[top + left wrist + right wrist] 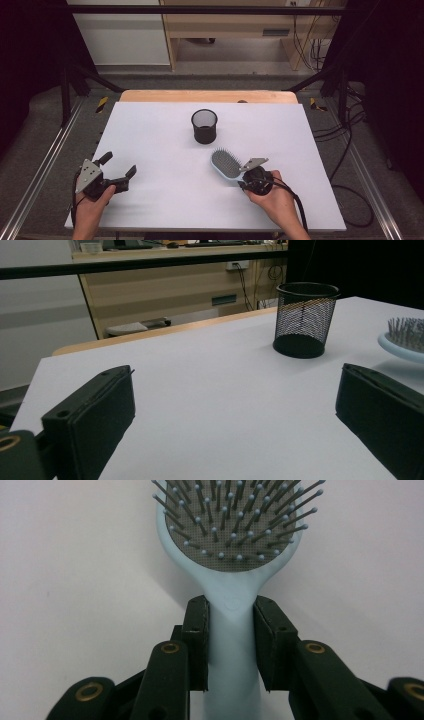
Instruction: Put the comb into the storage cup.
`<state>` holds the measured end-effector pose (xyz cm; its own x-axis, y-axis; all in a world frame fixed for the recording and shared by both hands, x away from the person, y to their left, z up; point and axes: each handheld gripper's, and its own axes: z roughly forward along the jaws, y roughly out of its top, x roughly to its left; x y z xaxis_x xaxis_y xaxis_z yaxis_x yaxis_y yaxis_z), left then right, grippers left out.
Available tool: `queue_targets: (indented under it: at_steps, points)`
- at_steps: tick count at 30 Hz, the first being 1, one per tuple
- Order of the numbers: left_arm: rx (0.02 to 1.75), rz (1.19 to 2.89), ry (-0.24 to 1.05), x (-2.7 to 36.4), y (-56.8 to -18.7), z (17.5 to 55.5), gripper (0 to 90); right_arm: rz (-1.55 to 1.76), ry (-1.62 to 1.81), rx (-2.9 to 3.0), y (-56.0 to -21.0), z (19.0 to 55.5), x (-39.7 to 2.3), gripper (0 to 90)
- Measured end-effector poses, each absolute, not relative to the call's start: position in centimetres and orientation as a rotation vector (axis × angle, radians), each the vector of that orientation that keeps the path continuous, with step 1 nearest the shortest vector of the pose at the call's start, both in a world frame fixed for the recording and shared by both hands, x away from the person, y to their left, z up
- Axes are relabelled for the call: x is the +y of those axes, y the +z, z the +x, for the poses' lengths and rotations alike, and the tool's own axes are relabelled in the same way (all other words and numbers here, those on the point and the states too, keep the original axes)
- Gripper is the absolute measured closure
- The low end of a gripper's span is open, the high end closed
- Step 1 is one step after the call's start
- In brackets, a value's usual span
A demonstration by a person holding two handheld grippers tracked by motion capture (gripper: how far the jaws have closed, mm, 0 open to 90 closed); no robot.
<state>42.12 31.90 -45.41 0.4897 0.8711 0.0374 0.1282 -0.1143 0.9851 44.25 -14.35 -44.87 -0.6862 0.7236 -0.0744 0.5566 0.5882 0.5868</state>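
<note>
A pale blue hairbrush (226, 165) with a grey bristle pad lies bristles up on the white table (165, 150), right of centre. My right gripper (245, 179) is shut on its handle (231, 645); both black pads press the handle's sides just below the brush head (232, 527). A black mesh pen cup (204, 126) stands upright behind the brush, near the table's middle. My left gripper (119, 169) rests at the table's near left with its jaws wide apart and nothing between them. In the left gripper view the cup (305, 319) and the brush's edge (404, 340) lie ahead to the right.
The table's wooden far edge (207, 96) borders a metal frame. Cables (350, 150) trail on the floor to the right, and a wooden desk stands beyond the table.
</note>
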Motion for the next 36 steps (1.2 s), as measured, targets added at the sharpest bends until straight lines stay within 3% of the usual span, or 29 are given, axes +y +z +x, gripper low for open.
queue_targets:
  at_steps: [12, 22, 36]
  points:
    - [0.898, 1.518, 0.749, 31.2, -44.3, 41.7, 1.6, 1.007, 1.027, 2.315, -43.7, 45.6, -15.1, 69.6]
    - [0.847, 1.522, 0.733, 29.0, -41.0, 42.4, 1.6, 0.940, 1.223, 2.131, -42.3, 46.1, -14.6, 69.6]
    - [0.767, 1.493, 0.656, 23.7, -36.4, 45.2, 1.7, 0.894, 1.384, 1.984, -41.3, 47.9, -11.9, 69.6]
